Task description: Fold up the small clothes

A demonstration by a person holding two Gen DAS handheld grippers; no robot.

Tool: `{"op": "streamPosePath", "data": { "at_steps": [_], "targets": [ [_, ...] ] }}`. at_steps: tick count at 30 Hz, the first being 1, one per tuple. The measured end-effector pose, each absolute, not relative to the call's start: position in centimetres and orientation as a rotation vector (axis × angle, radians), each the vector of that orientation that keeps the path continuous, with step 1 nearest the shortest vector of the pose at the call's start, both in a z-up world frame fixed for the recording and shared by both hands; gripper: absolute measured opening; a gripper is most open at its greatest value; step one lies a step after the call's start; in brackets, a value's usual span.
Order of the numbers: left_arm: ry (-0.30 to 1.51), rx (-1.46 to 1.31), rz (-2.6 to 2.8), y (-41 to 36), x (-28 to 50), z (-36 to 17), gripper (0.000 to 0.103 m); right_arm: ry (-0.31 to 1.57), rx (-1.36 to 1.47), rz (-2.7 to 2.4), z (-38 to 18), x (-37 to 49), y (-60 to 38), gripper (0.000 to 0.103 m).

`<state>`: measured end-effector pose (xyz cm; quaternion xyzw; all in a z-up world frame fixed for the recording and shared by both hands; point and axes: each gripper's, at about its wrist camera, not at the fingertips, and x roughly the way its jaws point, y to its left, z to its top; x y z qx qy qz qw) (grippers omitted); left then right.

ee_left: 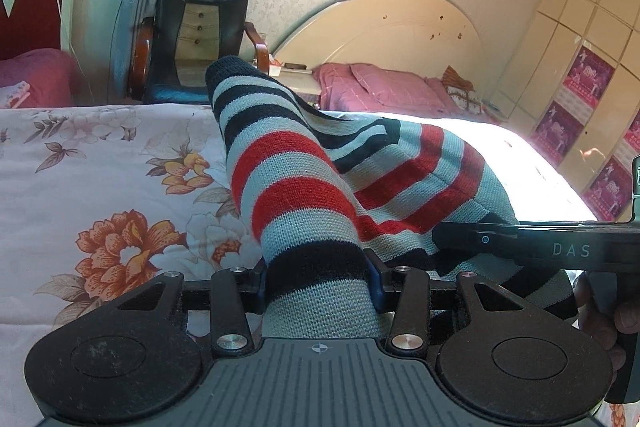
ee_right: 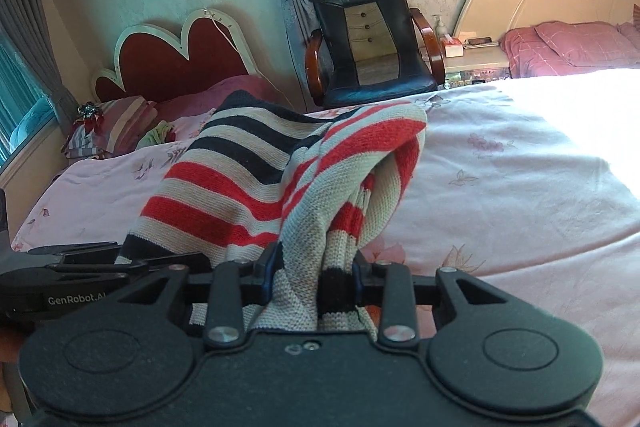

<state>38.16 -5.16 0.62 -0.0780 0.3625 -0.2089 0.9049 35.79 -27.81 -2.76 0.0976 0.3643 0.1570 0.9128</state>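
A small knitted sweater with red, navy and pale grey stripes is held up above the floral bedsheet. My left gripper is shut on one bunched part of it, and the knit rises and drapes forward. My right gripper is shut on another bunched part of the same sweater. The two grippers are close together, side by side. The right gripper's body shows at the right edge of the left wrist view. The fingertips are hidden under the knit.
A black leather armchair stands beyond the bed, by the window. A second bed with pink bedding and a cream headboard is at the back right. A red heart-shaped headboard is at the back left. Sunlight hits the sheet's right side.
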Motion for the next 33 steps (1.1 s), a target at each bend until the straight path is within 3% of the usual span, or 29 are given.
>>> {"op": "streamPosePath", "data": {
  "at_steps": [14, 33],
  "targets": [
    [0.747, -0.158, -0.336, 7.5, 33.2, 1.5, 0.044, 0.756, 0.168, 0.417, -2.2, 34.3, -16.7, 0.033],
    [0.807, -0.221, -0.233, 20.5, 29.9, -4.9, 0.045, 0.852, 0.164, 0.532, -7.5, 33.0, -3.1, 0.033]
  ]
}}
